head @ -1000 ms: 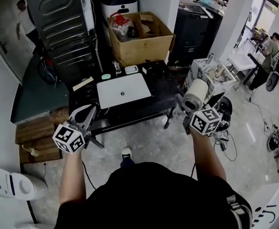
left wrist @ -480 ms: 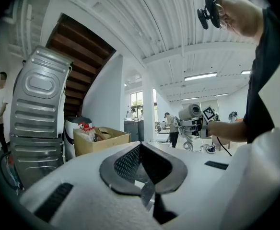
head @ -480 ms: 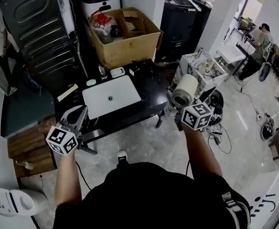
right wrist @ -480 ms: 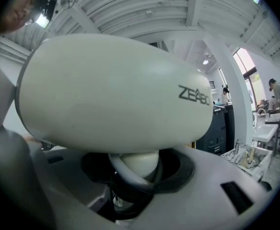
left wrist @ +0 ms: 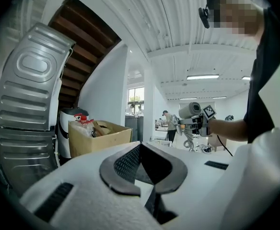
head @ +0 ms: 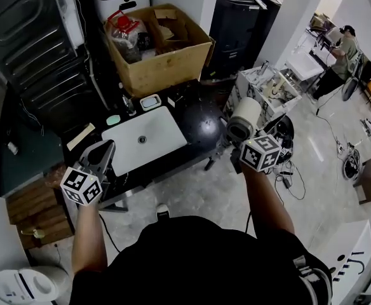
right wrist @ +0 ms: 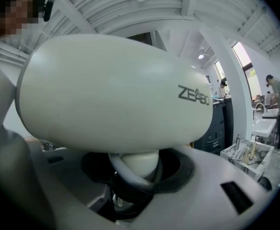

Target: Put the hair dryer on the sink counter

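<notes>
A cream hair dryer [head: 243,121] stands upright in my right gripper [head: 237,146], which is shut on its handle, in the air off the right end of the black sink counter [head: 200,131]. In the right gripper view the dryer's body [right wrist: 111,90] fills the frame and its handle [right wrist: 137,163] sits between the jaws. The white basin [head: 144,138] is set into the counter. My left gripper [head: 105,147] hovers over the counter's near left edge, jaws together with nothing in them. In the left gripper view the jaw tips [left wrist: 141,146] meet, and the dryer [left wrist: 190,110] shows beyond them.
A cardboard box [head: 157,43] full of items stands behind the counter, beside a grey metal panel [head: 26,37]. A soap dish [head: 150,101] and a small green item [head: 113,120] lie behind the basin. A black cabinet [head: 236,24] and a cluttered white rack [head: 268,88] stand right.
The head view has swung, so the counter sits lower and further left in frame. Both grippers keep about the same pose, and the dryer stays in the right one.
</notes>
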A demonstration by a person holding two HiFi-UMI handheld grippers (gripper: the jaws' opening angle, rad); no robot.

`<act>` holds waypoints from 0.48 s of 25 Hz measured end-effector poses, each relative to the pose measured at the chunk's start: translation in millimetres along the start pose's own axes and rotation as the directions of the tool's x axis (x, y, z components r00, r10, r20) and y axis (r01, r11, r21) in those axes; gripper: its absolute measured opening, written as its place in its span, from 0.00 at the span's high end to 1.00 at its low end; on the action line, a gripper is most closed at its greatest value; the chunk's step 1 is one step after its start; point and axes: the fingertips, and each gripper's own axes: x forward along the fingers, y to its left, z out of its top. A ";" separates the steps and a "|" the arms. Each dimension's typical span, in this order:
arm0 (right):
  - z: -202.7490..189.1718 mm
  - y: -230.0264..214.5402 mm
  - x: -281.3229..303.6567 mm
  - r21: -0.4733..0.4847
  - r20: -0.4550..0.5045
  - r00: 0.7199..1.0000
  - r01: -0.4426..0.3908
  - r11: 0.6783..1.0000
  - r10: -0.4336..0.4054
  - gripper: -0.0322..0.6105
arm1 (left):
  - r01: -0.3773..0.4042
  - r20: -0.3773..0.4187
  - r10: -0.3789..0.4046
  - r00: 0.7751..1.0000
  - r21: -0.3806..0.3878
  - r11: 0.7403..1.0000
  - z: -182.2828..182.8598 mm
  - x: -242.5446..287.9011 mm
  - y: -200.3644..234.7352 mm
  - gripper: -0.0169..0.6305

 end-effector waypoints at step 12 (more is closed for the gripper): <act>-7.3 -37.0 91.5 0.021 -0.067 0.996 0.053 0.998 -0.052 0.66 | 0.078 -0.020 -0.078 0.997 -0.027 0.997 -5.1 81.7 80.5 0.95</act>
